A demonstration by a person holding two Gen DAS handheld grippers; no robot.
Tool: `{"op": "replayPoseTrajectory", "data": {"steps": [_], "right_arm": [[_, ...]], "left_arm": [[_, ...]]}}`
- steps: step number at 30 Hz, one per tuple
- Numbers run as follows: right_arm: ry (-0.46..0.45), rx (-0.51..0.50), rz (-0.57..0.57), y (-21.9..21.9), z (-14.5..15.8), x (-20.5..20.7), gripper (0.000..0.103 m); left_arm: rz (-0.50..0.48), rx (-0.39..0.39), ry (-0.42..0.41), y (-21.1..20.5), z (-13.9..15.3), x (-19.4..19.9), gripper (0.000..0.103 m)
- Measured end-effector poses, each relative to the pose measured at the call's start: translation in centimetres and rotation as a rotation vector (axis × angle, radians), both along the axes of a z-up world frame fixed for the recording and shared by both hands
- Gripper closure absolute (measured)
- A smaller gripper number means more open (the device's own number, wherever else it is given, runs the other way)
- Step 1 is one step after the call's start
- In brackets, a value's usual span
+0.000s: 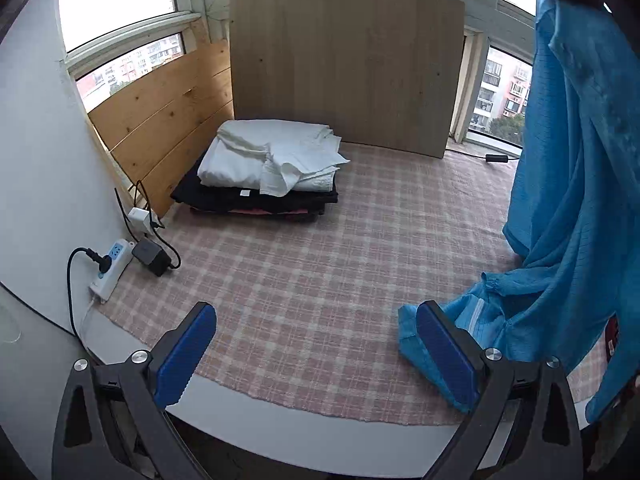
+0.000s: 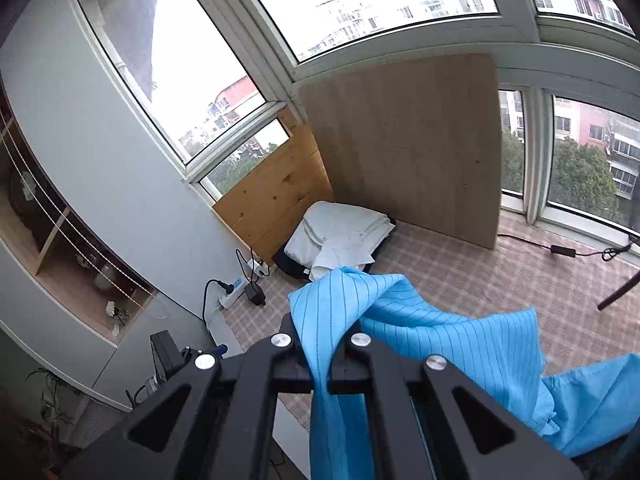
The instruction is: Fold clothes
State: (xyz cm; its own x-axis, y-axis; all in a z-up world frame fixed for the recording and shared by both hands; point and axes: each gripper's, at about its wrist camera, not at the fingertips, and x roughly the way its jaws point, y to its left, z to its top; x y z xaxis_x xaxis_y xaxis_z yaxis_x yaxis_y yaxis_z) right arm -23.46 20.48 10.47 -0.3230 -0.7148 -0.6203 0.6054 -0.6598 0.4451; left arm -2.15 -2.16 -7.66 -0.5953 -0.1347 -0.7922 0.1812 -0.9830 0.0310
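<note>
Your right gripper's fingertips (image 2: 320,344) are buried under the bright blue pinstriped garment (image 2: 440,336), which runs off the frame's lower right edge. Beneath the folded white cloth (image 1: 264,152), the pink layer (image 1: 256,211) shows only as a sliver.

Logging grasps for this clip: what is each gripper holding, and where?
Right gripper: shut on a bunched fold of the blue garment. Left gripper: open, holding nothing.

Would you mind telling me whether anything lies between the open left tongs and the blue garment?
Nothing visible does. The left tongs stand open over bare checked cloth, and the blue garment already drapes beside the right-hand finger. The folded stack sits far off.
</note>
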Motion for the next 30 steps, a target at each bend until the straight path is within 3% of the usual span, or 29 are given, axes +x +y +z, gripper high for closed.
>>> {"op": "replayPoseTrajectory", "data": {"steps": [3, 5, 7, 8, 9, 11, 17, 19, 22, 25, 30], "right_arm": [[-0.109, 0.134, 0.081, -9.2, -1.6, -3.5, 0.099], [-0.139, 0.192, 0.119, -10.8, -2.7, -2.9, 0.099], [-0.106, 0.208, 0.15, -9.7, -3.6, -1.5, 0.096], [-0.096, 0.196, 0.141, -8.1, -4.2, -0.9, 0.085], [-0.103, 0.167, 0.126, -5.9, -4.9, -0.5, 0.069], [-0.129, 0.118, 0.075, -0.7, -6.7, 0.3, 0.053], [-0.242, 0.086, -0.236, 14.5, -13.1, 1.3, 0.053], [-0.243, 0.161, -0.348, 18.6, -16.0, 2.4, 0.048], [-0.331, 0.215, -0.445, 22.2, -21.5, 4.0, 0.048], [-0.385, 0.181, -0.421, 22.4, -24.7, 5.1, 0.048], [-0.23, 0.25, -0.19, 12.0, -22.4, 3.6, 0.048]], "left_arm": [[0.064, 0.003, 0.005, -1.9, 0.0, 1.7, 0.002], [0.106, 0.004, 0.008, -3.2, 0.1, 2.8, 0.002], [0.116, 0.015, -0.004, -3.4, -0.3, 3.1, 0.002], [0.109, 0.024, -0.014, -3.1, -0.6, 3.0, 0.002], [0.093, 0.035, -0.025, -2.5, -0.9, 2.5, 0.002], [0.032, 0.053, -0.05, -0.5, -1.4, 1.1, 0.002], [-0.217, 0.074, -0.087, 8.6, -2.2, -4.3, 0.002], [-0.257, 0.075, -0.114, 11.1, -2.9, -5.9, 0.002], [-0.237, 0.078, -0.127, 11.5, -3.1, -6.8, 0.002], [-0.196, 0.081, -0.133, 10.9, -3.2, -7.2, 0.002], [-0.066, 0.078, -0.134, 5.8, -3.0, -6.9, 0.002]]}}
